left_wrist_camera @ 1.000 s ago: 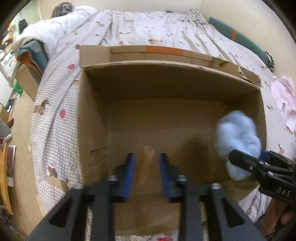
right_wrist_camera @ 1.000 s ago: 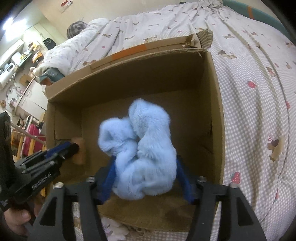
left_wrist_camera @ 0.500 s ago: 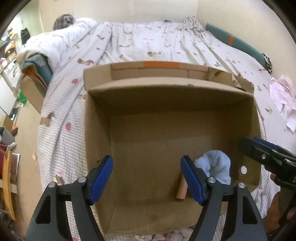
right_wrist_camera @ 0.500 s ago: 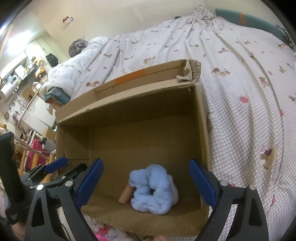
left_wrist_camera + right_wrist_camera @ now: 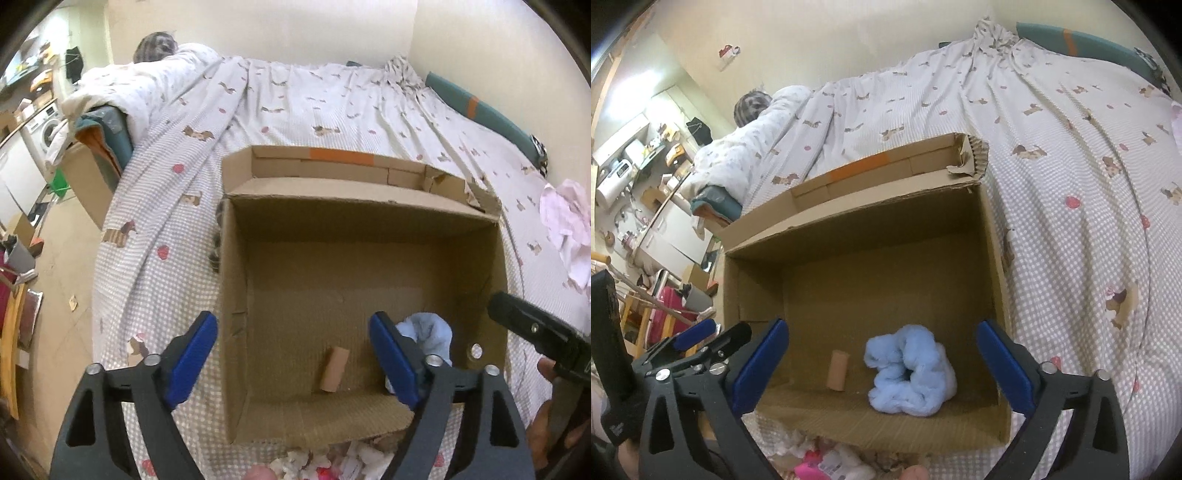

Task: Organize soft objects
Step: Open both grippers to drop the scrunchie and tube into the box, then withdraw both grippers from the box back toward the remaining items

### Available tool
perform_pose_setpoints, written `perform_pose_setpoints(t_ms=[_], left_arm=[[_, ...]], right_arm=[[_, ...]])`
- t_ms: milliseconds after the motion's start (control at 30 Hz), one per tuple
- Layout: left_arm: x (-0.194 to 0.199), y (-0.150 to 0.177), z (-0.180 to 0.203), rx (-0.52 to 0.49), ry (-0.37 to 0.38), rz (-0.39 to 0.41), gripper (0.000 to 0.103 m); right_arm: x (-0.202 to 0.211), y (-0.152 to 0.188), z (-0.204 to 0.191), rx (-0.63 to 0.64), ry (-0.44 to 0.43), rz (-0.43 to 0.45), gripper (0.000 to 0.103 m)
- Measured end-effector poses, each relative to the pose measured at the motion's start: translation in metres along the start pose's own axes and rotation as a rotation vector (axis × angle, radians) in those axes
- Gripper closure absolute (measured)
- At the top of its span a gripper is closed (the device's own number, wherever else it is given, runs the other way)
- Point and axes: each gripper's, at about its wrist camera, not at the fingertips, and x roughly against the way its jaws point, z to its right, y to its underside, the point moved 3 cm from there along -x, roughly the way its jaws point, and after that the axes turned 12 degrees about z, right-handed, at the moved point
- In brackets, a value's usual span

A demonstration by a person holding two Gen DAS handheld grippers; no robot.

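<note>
Left gripper (image 5: 295, 354) stands above the near left part of the box (image 5: 236, 258), jaws wide, just opened further, gripping nothing; the tan tube (image 5: 334, 369) seen between them lies loose on the box floor. Just right of the tube, apart from it, the blue plush (image 5: 910, 371) rests on the floor near the front wall. Right gripper (image 5: 882, 365) hangs over it, jaws spread full and empty.
</note>
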Motion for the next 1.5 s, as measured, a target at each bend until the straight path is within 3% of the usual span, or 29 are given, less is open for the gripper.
perform_pose_setpoints(t_ms=[133, 467, 667, 1067, 1267, 1400, 1500], left_arm=[[0.023, 0.009, -0.019, 0.068, -0.004, 0.002, 0.007], [0.052, 0.037, -0.06, 0.145, -0.082, -0.027, 0.006], [0.064, 0.062, -0.075, 0.187, -0.111, -0.084, 0.006], [0.05, 0.115, -0.065, 0.112, -0.123, -0.253, 0.006], [0.038, 0.126, -0.077, 0.103, -0.145, -0.295, 0.006], [0.025, 0.144, -0.08, 0.159, -0.08, -0.384, 0.007], [0.012, 0.158, -0.074, 0.182, -0.013, -0.463, 0.019]], right_arm=[[0.016, 0.004, 0.006, -0.053, -0.017, -0.003, 0.0], [0.051, 0.023, 0.016, -0.081, 0.021, 0.014, 0.0], [0.066, 0.042, 0.02, -0.086, 0.043, -0.005, 0.0], [0.074, 0.083, 0.019, -0.04, 0.08, -0.078, 0.0], [0.063, 0.108, 0.026, -0.048, 0.076, -0.18, 0.0], [0.057, 0.114, 0.028, -0.045, 0.07, -0.207, 0.0], [0.052, 0.113, 0.028, -0.059, 0.068, -0.211, 0.0]])
